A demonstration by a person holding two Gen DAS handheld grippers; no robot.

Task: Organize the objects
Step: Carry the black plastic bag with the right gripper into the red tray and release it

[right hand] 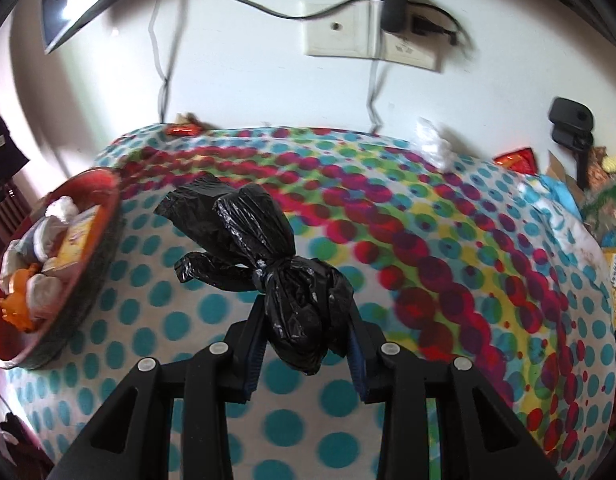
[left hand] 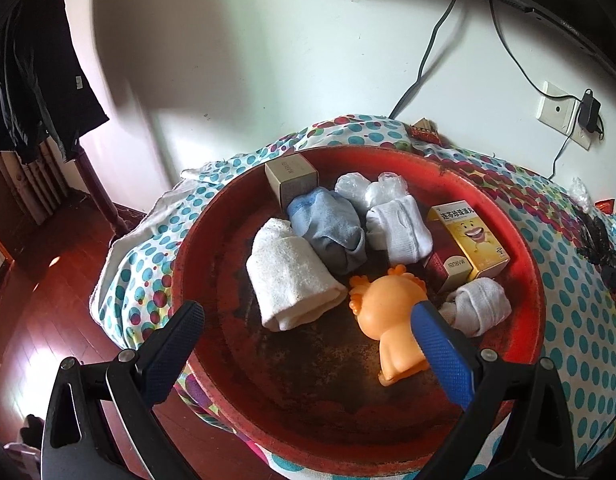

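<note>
Got the knotted black bag (right hand: pixel 296 280) pinched in my right tool (right hand: pixel 306 344), above the dotted bed; left tool (left hand: pixel 308 344) gapes wide, empty, over the red basin (left hand: pixel 520 240). Next I'd carry it there and drop it in.

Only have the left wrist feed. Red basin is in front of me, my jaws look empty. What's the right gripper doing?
Observer: The right gripper is shut on a knotted black plastic bag.
Operator: Is the bag over the basin?
Observer: No. It's above the dotted cloth; the red basin sits off to the left in the right wrist view.
Operator: Anything else on that side I can't see?
Observer: A cluttered pile of packets at the cloth's far right edge; contents too blurred to name.
</note>
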